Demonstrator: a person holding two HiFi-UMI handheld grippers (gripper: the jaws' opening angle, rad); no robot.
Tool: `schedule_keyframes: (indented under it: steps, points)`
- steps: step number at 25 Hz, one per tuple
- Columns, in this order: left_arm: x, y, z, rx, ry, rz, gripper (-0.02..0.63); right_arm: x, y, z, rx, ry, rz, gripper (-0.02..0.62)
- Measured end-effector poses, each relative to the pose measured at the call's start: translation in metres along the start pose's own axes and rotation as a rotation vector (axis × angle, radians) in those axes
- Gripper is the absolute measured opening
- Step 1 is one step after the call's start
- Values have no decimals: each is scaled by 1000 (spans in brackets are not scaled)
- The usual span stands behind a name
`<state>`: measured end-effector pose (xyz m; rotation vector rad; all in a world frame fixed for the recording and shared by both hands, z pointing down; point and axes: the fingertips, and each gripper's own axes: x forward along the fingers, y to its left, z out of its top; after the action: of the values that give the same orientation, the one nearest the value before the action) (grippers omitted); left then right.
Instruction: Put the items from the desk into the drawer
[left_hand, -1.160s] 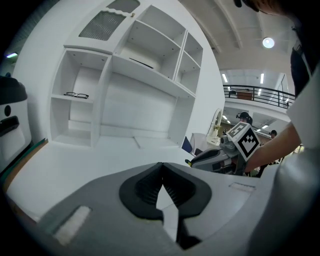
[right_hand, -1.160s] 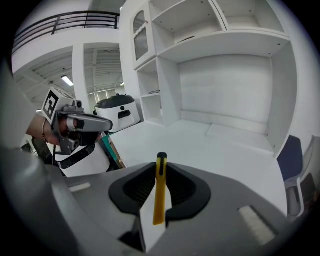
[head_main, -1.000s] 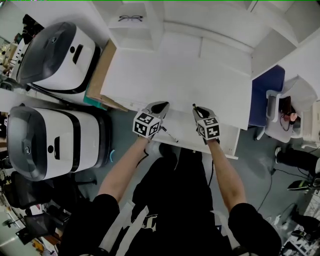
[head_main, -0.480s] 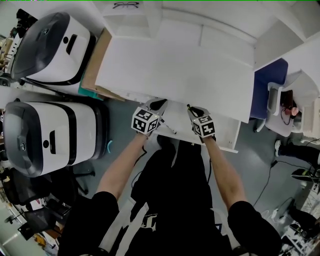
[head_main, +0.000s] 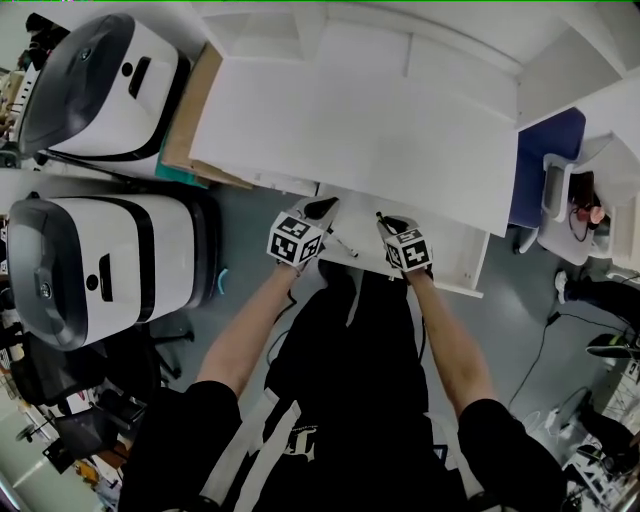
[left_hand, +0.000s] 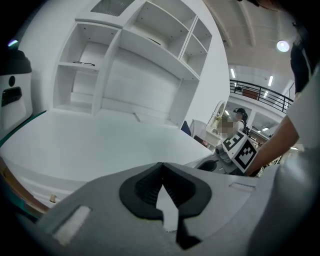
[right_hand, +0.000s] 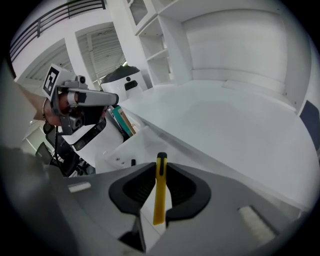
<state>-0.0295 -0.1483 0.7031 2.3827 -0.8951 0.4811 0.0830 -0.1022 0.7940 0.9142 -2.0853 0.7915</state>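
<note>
One wide white desk (head_main: 400, 130) fills the upper part of the head view, and its top looks bare where I can see it. Under the front edge of the desk the drawer (head_main: 455, 262) is pulled out toward the person. I think it is open so that things can be dropped in from above.

Both grippers hang just in front of the desk edge, over the open drawer. The left gripper (left_hand: 161, 167) has its jaws together with nothing between them. It probably waits beside the other one because it has no job at this step. The right gripper (right_hand: 161, 167) is closed on a slim yellow pen (right_hand: 159, 192) with a black end, which may be a small cutter instead. The pen stands along the jaws and points down toward the drawer, which seems a good pose for lowering it in. It is not yet in the drawer.

At the back of the desk, in a left compartment of the shelf unit (left_hand: 150, 60), lie spectacles (left_hand: 84, 63), perhaps one more item to fetch.
</note>
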Motion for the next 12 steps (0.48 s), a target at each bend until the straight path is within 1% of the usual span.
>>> schedule_keyframes:
  steps: [5,12]
  points:
    - [-2,5,-10,-8,19,4,0,8,1,-13,18,31,4,67]
    - [-3,10,-17,-9,34,-3,0,17,3,-18,30,56,9,67]
